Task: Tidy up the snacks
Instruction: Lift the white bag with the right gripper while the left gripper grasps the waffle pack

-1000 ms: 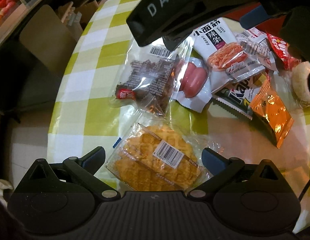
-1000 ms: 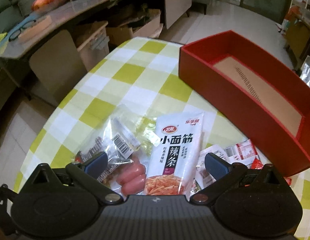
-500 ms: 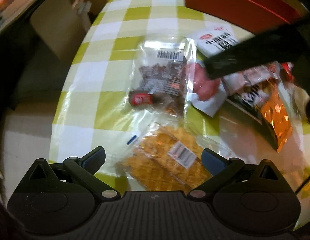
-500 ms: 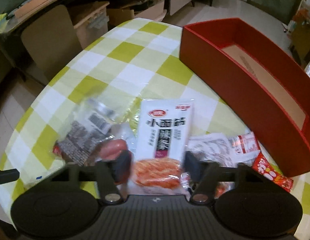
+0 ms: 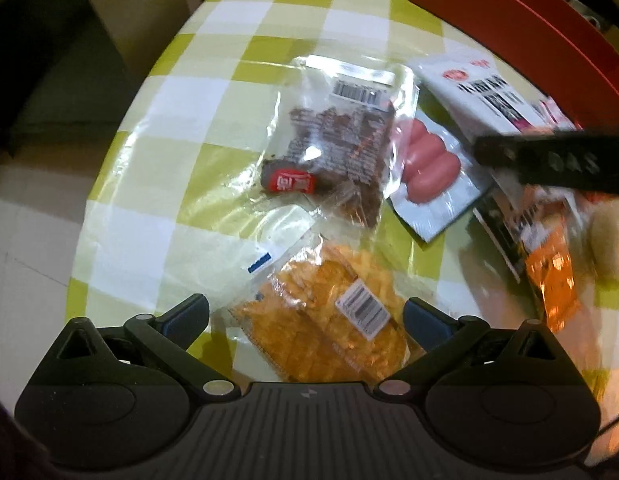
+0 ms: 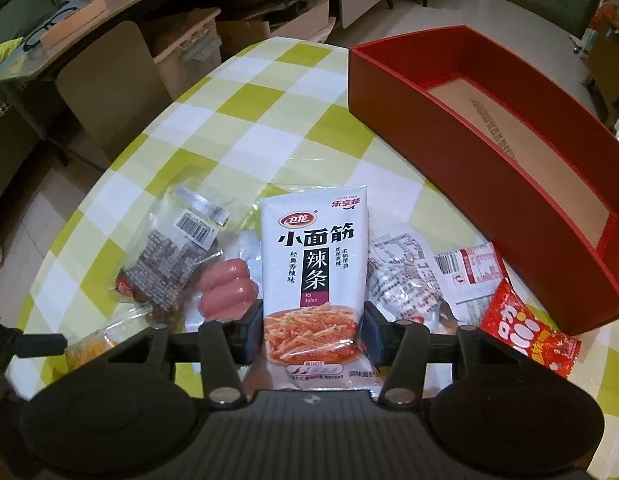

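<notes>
My right gripper (image 6: 312, 334) is shut on the lower end of a white spicy-strip packet (image 6: 314, 256), which also shows in the left wrist view (image 5: 483, 92). My left gripper (image 5: 305, 316) is open, its fingers on either side of a yellow waffle-cake packet (image 5: 329, 326) lying on the table. An open red box (image 6: 509, 152) stands at the right with a bare brown floor. A pink sausage pack (image 6: 227, 294) and a clear pack of dark snacks (image 6: 169, 264) lie left of the white packet.
More packets lie at the right: a white printed one (image 6: 405, 272), a red one (image 6: 525, 336), an orange one (image 5: 549, 280). The round green-checked table (image 6: 245, 128) drops off at the left; chairs and cardboard boxes stand beyond.
My right gripper has closed from open onto the white packet. My left gripper has drawn back slightly; the waffle-cake packet still lies between its open fingers.
</notes>
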The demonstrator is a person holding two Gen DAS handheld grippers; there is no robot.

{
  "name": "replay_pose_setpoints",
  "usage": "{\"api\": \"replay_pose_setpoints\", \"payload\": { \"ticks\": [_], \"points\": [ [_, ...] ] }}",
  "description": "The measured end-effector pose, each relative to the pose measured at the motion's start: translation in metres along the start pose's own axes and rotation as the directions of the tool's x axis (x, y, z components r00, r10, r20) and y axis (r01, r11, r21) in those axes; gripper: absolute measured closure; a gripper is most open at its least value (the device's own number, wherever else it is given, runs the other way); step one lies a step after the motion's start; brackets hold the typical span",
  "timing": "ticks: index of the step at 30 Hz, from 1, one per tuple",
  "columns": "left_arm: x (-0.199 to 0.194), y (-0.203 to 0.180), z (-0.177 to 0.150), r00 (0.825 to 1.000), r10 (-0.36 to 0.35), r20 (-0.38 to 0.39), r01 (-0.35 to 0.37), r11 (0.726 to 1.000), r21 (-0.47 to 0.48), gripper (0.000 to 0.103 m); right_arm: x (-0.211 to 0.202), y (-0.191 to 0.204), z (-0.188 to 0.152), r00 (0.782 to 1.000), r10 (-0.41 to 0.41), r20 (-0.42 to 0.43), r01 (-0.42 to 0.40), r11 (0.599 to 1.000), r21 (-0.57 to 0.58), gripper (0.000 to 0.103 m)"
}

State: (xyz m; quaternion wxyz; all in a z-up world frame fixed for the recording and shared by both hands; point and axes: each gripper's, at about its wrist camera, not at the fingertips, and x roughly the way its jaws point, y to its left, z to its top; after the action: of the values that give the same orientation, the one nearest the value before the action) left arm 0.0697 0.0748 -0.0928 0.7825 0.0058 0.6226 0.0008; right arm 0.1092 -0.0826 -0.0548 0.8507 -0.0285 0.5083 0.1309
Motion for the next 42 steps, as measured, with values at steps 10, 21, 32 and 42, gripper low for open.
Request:
{"api": "replay_pose_setpoints", "payload": {
  "ticks": [10, 21, 32, 42],
  "points": [
    [0.012, -0.019, 0.010, 1.000, -0.002, -0.006, 0.002, 1.000, -0.031, 0.005, -0.015, -0.021, -0.015, 0.998, 0.055, 0.005, -0.055, 0.997, 0.049, 0.047],
    [-0.004, -0.016, 0.001, 0.999, -0.037, 0.014, 0.037, 0.999, 0.008, 0.023, -0.043, -0.033, -0.038, 0.999, 0.043, 0.027, -0.045, 0.995, 0.085, 0.047],
    [-0.001, -0.035, -0.021, 0.999, 0.031, 0.023, -0.034, 0.993, 0.116, 0.000, -0.067, -0.034, -0.054, 0.998, 0.047, 0.051, -0.052, 0.994, 0.100, 0.047],
    [-0.023, -0.031, -0.032, 0.999, -0.008, 0.047, 0.000, 0.984, 0.175, 0.000, -0.077, -0.036, -0.069, 0.996, 0.067, 0.053, -0.072, 0.993, 0.094, 0.047]
  ]
}}
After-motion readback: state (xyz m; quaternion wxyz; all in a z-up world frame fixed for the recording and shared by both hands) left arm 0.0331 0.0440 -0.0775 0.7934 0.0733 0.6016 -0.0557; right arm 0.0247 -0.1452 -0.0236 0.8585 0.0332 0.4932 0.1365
